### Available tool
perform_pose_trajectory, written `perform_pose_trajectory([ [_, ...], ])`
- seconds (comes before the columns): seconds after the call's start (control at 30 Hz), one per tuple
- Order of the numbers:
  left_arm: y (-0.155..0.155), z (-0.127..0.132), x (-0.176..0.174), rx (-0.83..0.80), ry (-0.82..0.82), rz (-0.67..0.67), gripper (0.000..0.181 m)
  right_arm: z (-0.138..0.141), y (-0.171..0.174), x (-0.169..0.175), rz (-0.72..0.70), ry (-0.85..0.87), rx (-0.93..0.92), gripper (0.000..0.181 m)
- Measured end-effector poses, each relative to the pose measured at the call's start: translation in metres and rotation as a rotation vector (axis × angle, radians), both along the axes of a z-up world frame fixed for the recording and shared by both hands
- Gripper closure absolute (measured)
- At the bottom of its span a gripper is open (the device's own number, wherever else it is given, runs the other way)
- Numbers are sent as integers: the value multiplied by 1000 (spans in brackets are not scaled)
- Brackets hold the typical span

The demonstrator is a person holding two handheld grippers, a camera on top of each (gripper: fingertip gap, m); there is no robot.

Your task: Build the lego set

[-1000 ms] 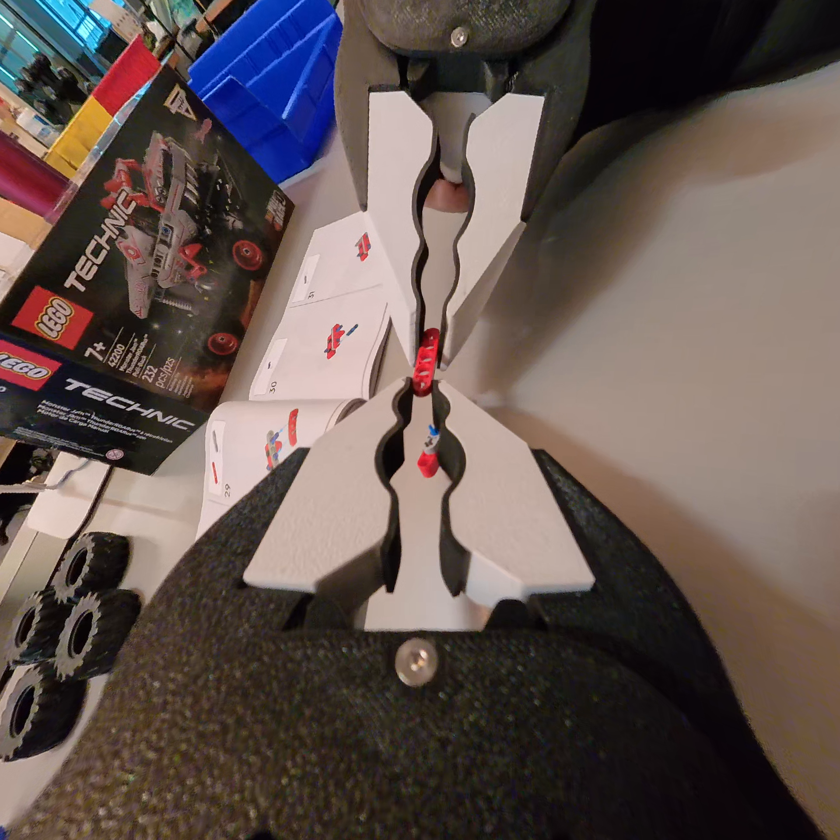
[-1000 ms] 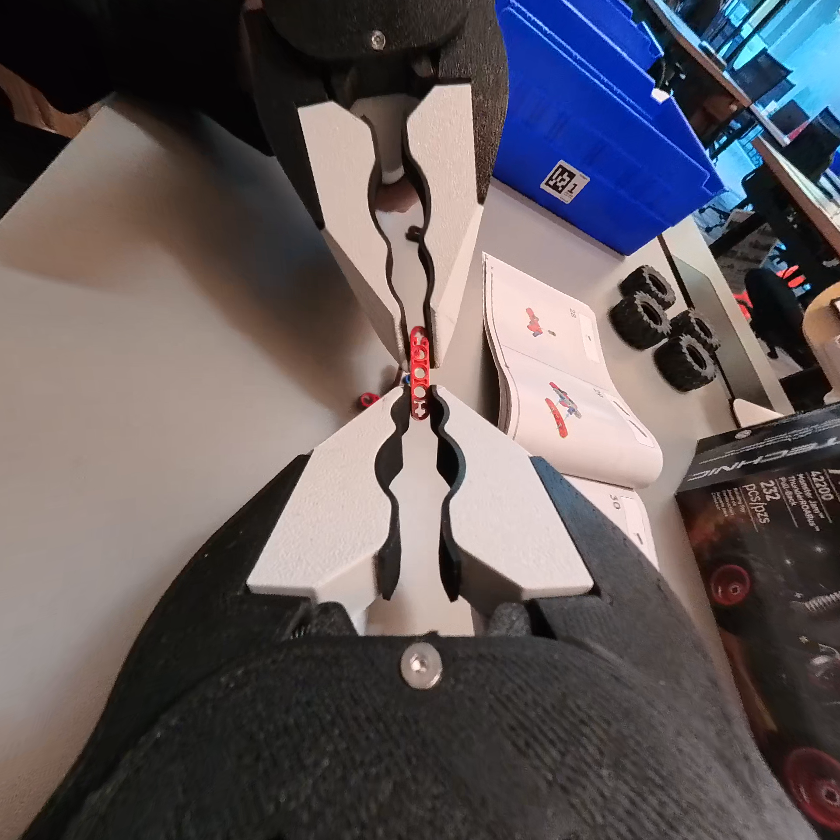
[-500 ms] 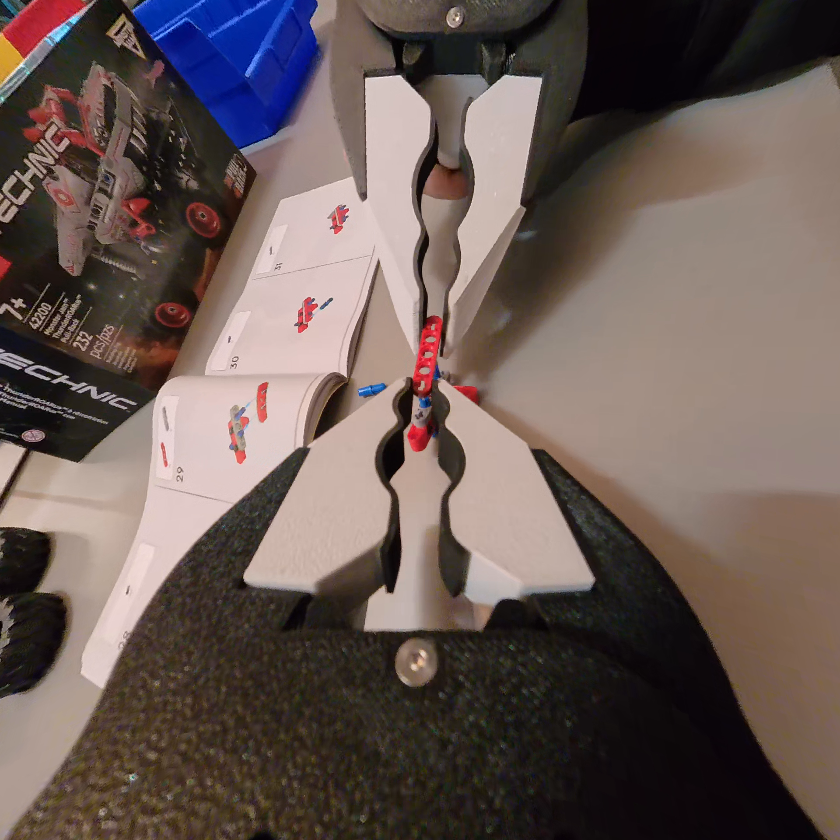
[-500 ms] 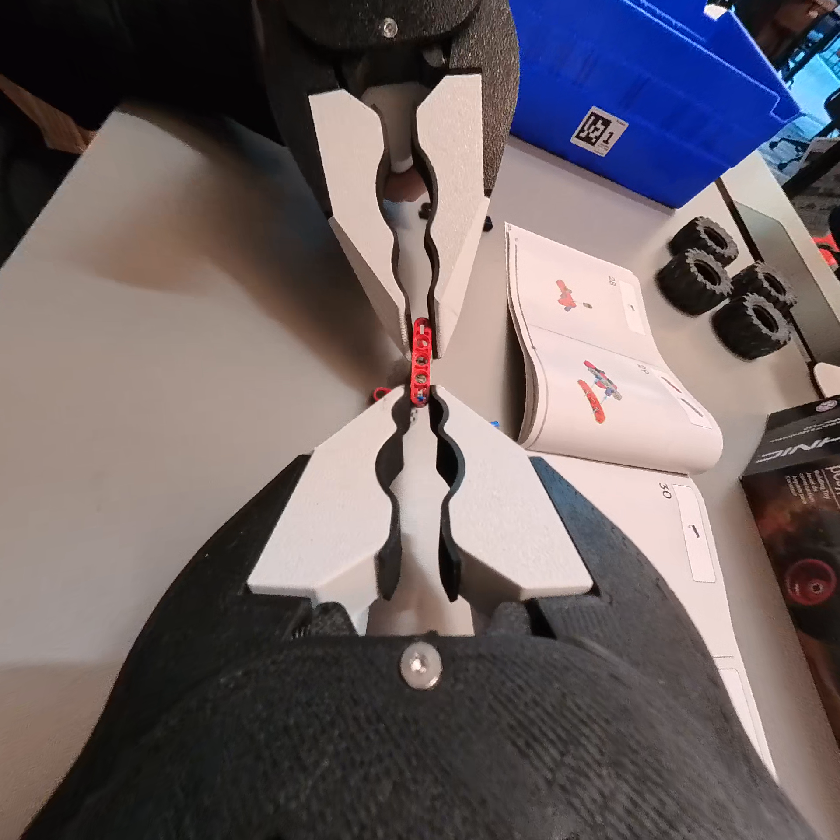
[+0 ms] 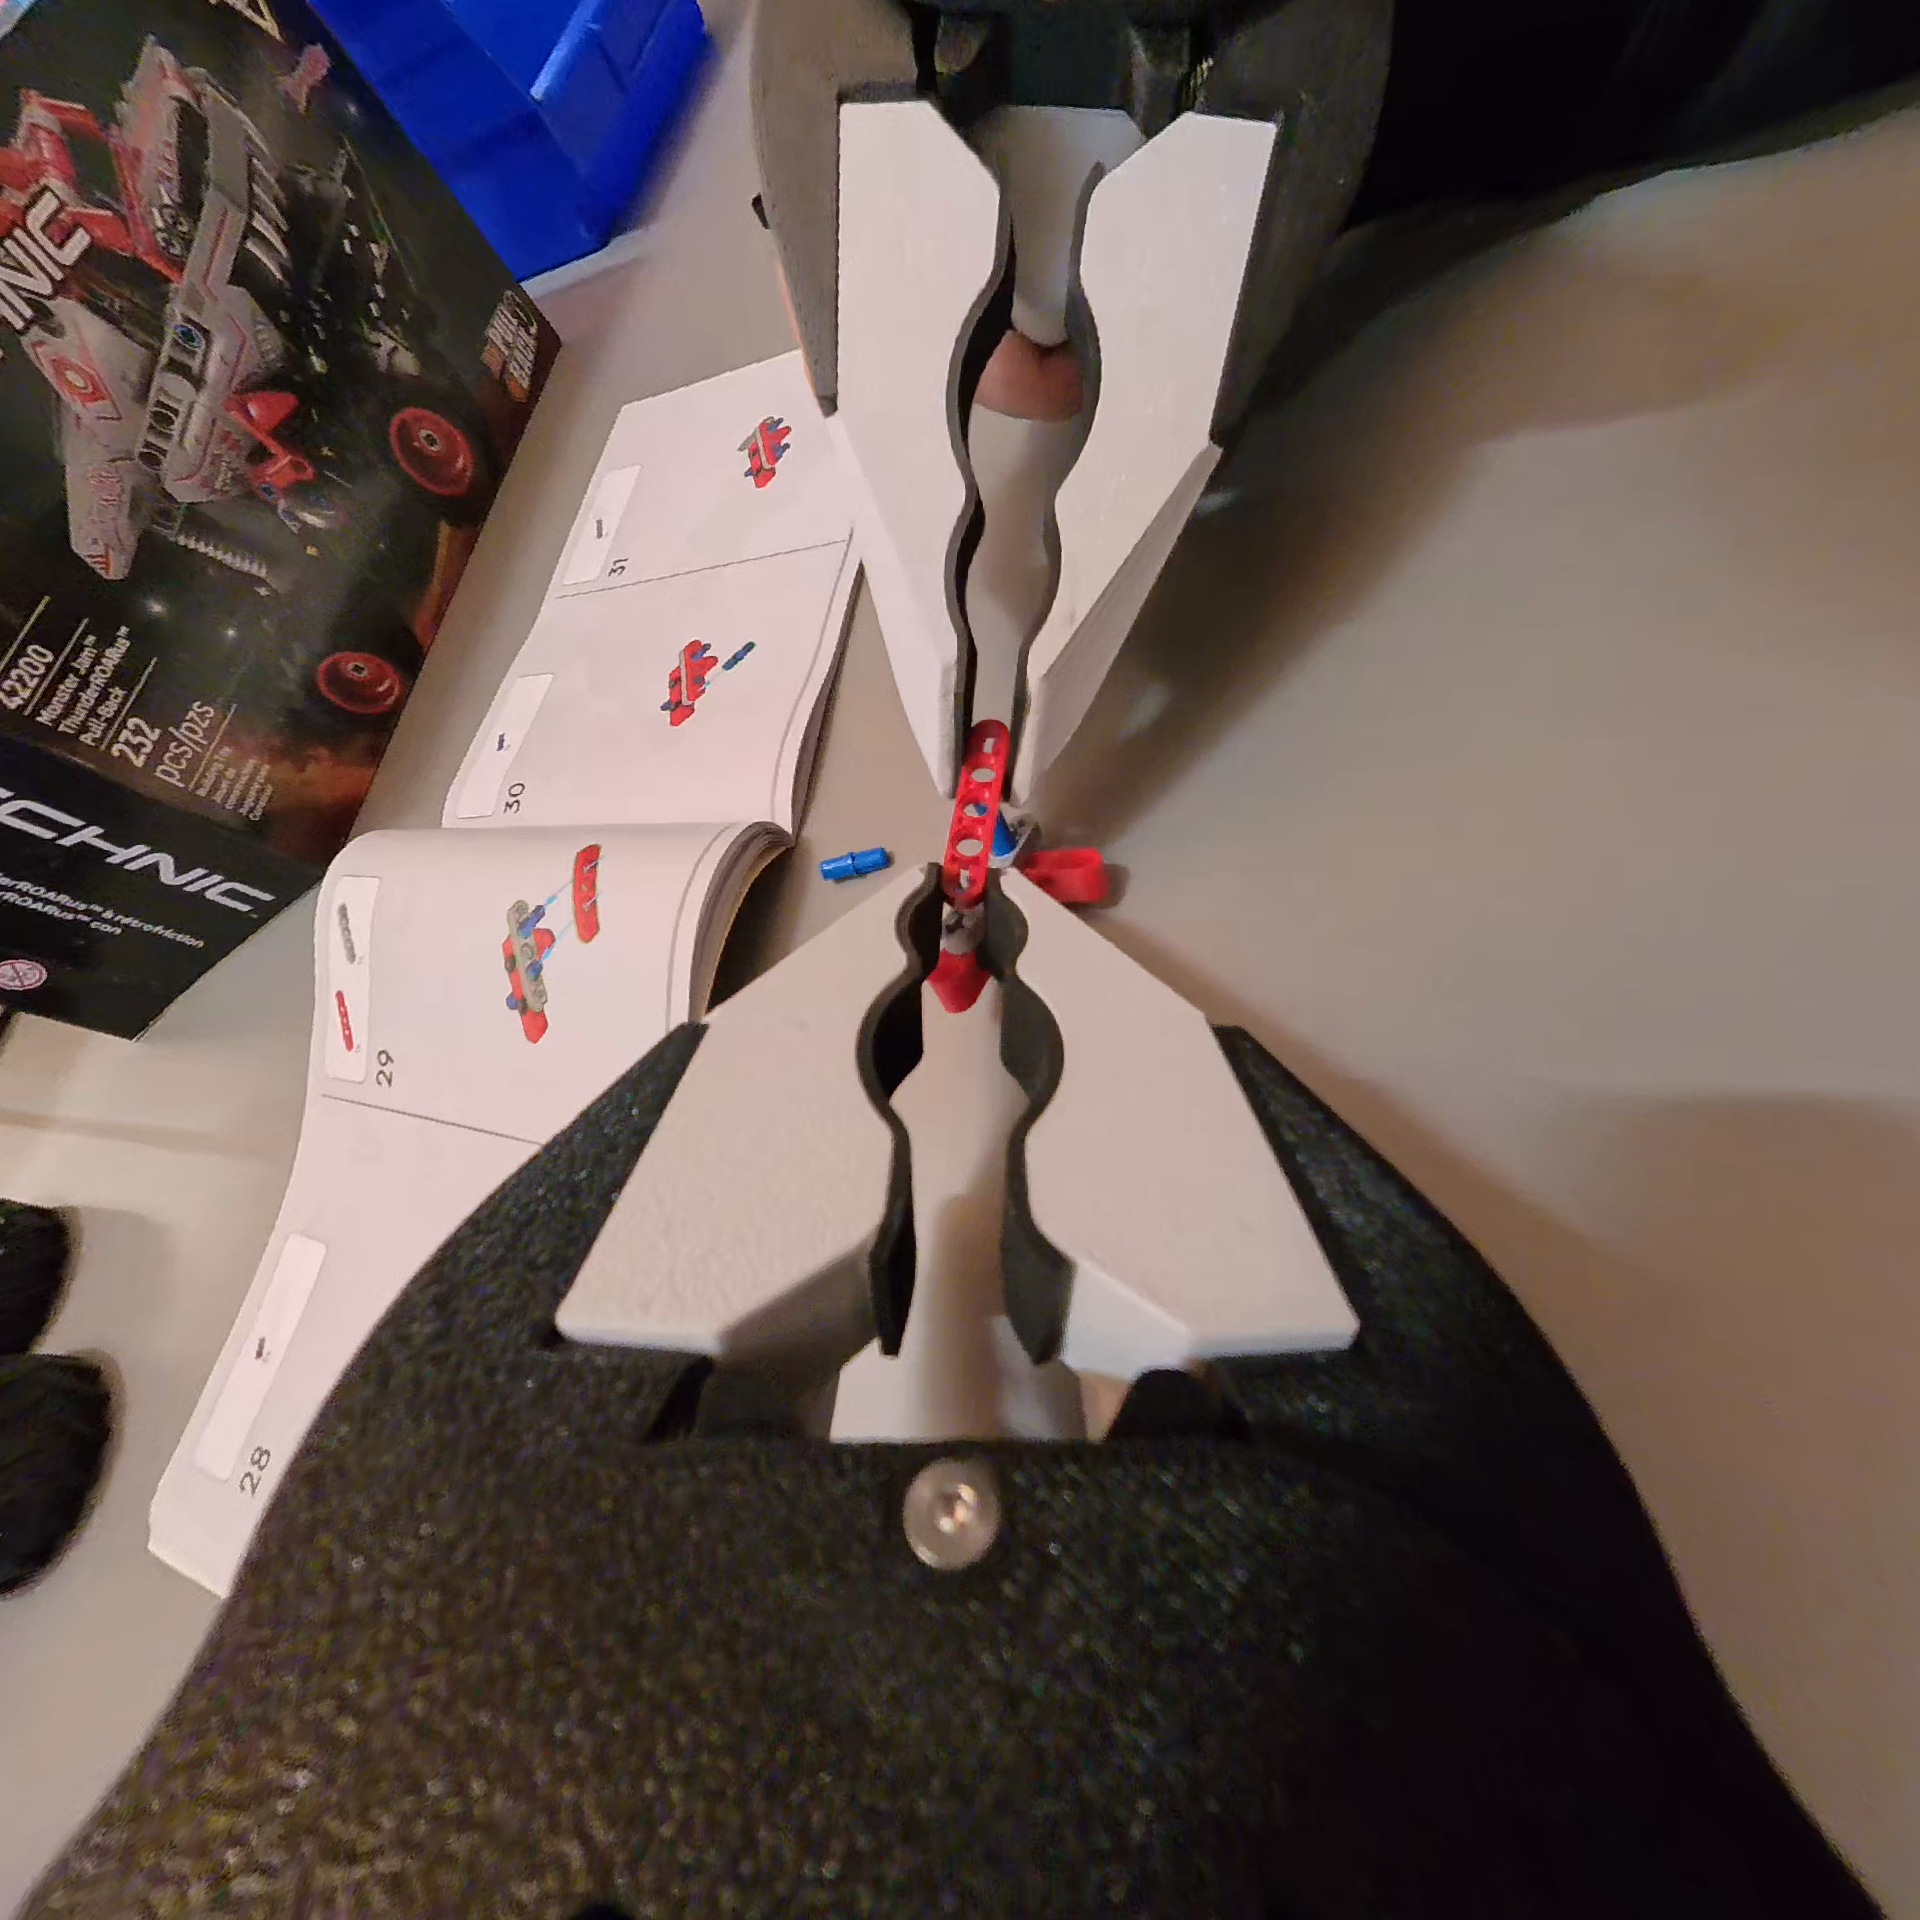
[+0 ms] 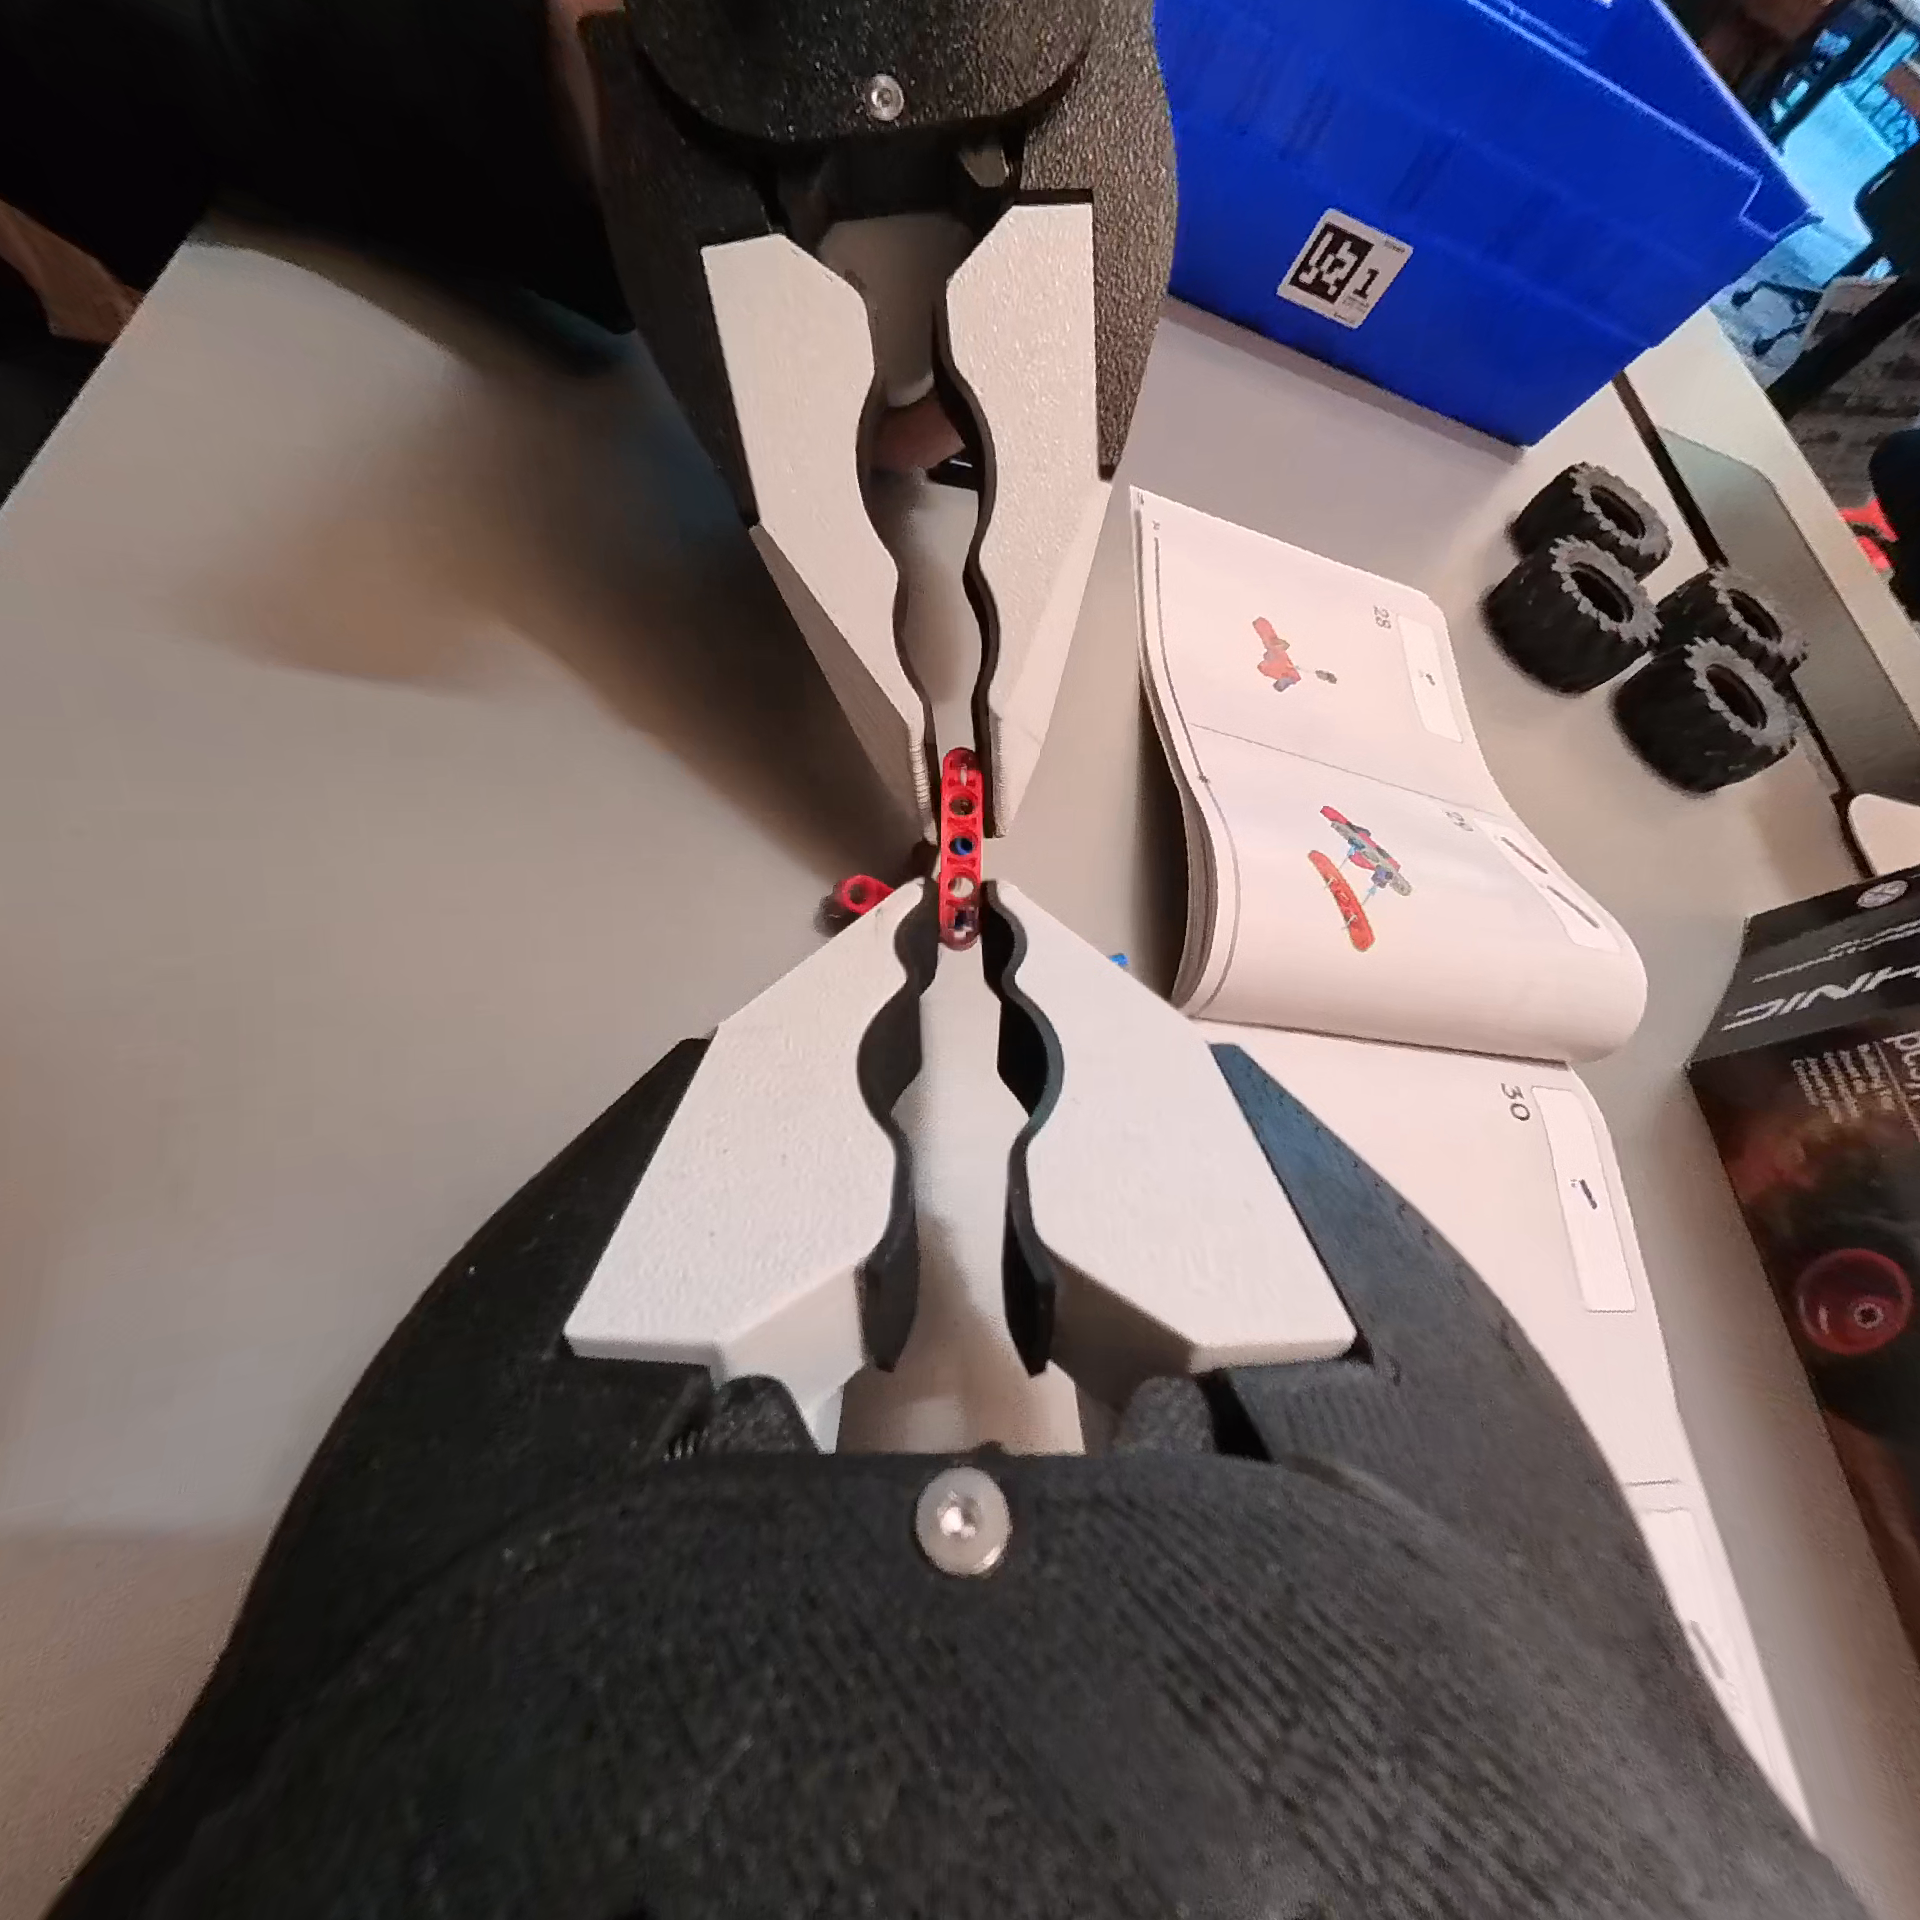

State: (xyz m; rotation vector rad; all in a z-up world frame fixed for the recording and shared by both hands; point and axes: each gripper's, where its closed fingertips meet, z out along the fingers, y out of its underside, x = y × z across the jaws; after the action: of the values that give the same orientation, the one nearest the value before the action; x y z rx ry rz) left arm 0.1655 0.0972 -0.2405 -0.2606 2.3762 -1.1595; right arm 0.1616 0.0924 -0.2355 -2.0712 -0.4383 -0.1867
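- The left gripper (image 5: pixel 958 902) pinches the near end of one red holed beam (image 5: pixel 974 821); a small red and blue assembly (image 5: pixel 961 961) sits between its fingers
- The right gripper (image 5: pixel 987 758), tip to tip with it, pinches the far end of that beam above the grey table (image 5: pixel 1507 831)
- Beside the tips lie one blue pin (image 5: pixel 852 862) and one red piece (image 5: pixel 1070 871)
- One open instruction booklet (image 5: pixel 623 727) lies beside the grippers
- Four black tyres (image 6: pixel 1652 665) sit near one set box (image 6: pixel 1818 1091)
- One blue bin (image 6: pixel 1455 187) stands farthest
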Motion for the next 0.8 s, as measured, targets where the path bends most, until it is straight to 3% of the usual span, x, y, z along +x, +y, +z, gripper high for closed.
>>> perform_pose_trajectory([
  [0.43,4,5,4,-47,17,29,177,9,-5,15,-72,25,47,163],
  [0.57,4,5,4,-41,25,35,177,12,-3,9,-38,98,64,173],
  [0.67,1,7,2,-39,14,12,177,15,-5,7,-17,140,69,170],
  [0.8,-5,5,-4,-4,17,-24,177,10,-8,0,39,53,29,172],
])
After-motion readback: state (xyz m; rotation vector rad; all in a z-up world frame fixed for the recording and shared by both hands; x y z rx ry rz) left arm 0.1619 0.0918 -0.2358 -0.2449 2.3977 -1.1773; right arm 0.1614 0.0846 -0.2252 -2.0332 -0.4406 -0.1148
